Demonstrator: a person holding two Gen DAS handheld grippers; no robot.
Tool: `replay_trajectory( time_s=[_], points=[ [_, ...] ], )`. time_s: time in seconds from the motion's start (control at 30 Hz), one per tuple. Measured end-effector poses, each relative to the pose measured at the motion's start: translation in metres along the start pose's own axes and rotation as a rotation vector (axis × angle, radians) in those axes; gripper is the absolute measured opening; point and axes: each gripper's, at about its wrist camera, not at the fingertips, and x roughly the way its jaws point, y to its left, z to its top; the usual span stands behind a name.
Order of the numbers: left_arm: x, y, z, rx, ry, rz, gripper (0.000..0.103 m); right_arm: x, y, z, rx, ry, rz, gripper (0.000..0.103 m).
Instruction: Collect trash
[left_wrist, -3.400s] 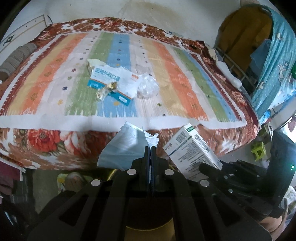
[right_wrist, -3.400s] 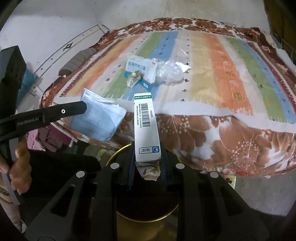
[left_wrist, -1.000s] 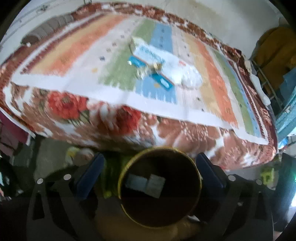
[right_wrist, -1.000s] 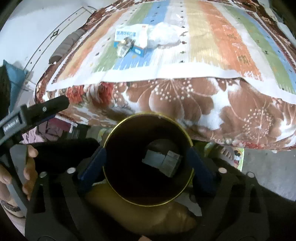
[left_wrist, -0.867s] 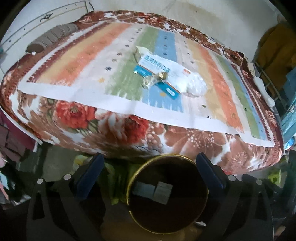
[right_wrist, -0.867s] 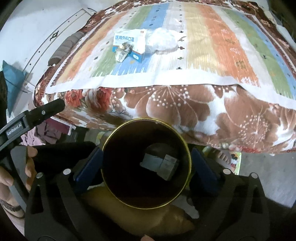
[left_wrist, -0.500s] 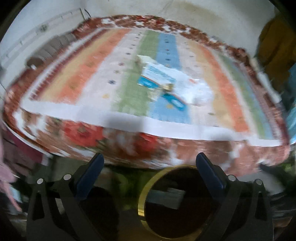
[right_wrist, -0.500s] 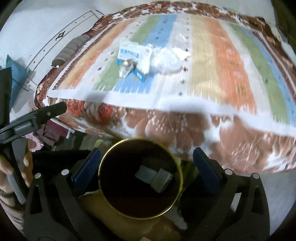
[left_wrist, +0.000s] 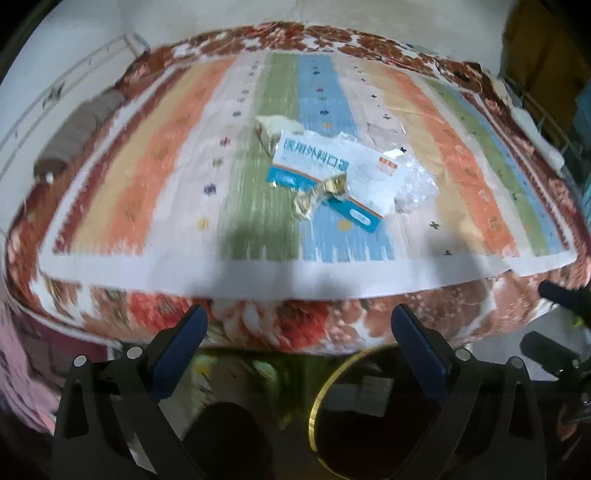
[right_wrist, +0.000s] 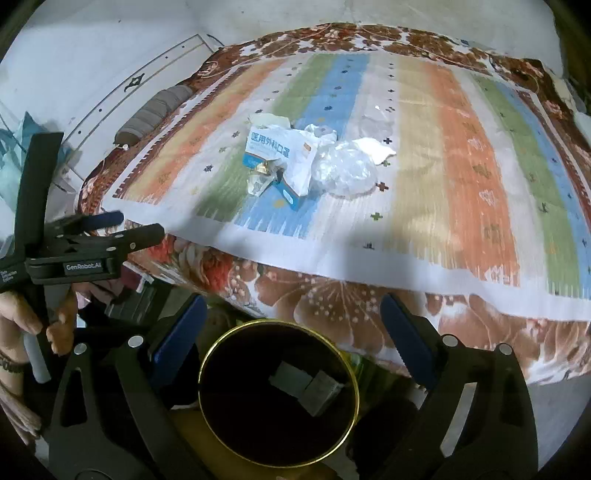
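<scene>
A pile of trash lies mid-bed: a white and blue mask package (left_wrist: 314, 162) (right_wrist: 275, 151), a gold foil wrapper (left_wrist: 317, 194) (right_wrist: 260, 177), crumpled clear plastic (left_wrist: 413, 188) (right_wrist: 343, 168) and a cream paper scrap (left_wrist: 271, 127). A dark bin with a gold rim (right_wrist: 279, 397) (left_wrist: 332, 387) stands on the floor below the bed edge, with a box and paper inside. My left gripper (left_wrist: 297, 338) is open and empty above the floor, left of the bin; it also shows in the right wrist view (right_wrist: 136, 227). My right gripper (right_wrist: 291, 321) is open and empty over the bin.
The bed has a striped cover (left_wrist: 166, 147) over a floral blanket (right_wrist: 332, 291). A grey rolled pillow (left_wrist: 74, 133) lies at the far left edge. A white wall stands behind the bed. Clutter lies on the floor by the bin.
Both grippers let the paper and the box fall into the bin and opened wide. They have since risen and tilted up toward the bed, the left drifting left off the bin.
</scene>
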Motion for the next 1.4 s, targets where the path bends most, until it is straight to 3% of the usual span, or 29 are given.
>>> replay_trajectory(
  time_s=[0.23,0.37,0.57,0.73,1.0,1.4],
  points=[
    [0.014,-0.002,0.018,0.140,-0.031,0.091,0.097,0.006,-0.004,0.015,-0.007,-0.020,0.019,0.087],
    [0.021,0.005,0.030,0.126,-0.032,0.022,0.096,0.008,0.000,0.022,-0.042,-0.036,0.040,0.084],
    [0.047,0.001,0.039,0.236,-0.048,-0.003,0.093,0.015,0.000,0.034,-0.063,-0.056,0.060,0.083],
    [0.066,0.017,0.047,0.190,-0.029,-0.055,0.090,0.027,0.003,0.044,-0.114,-0.062,0.020,0.075],
    [0.080,0.017,0.055,0.214,-0.050,-0.175,0.086,0.045,-0.003,0.059,-0.114,-0.058,0.040,0.073],
    [0.108,0.015,0.067,0.268,-0.029,-0.164,0.080,0.075,-0.009,0.080,-0.105,-0.037,0.085,0.065]
  ],
)
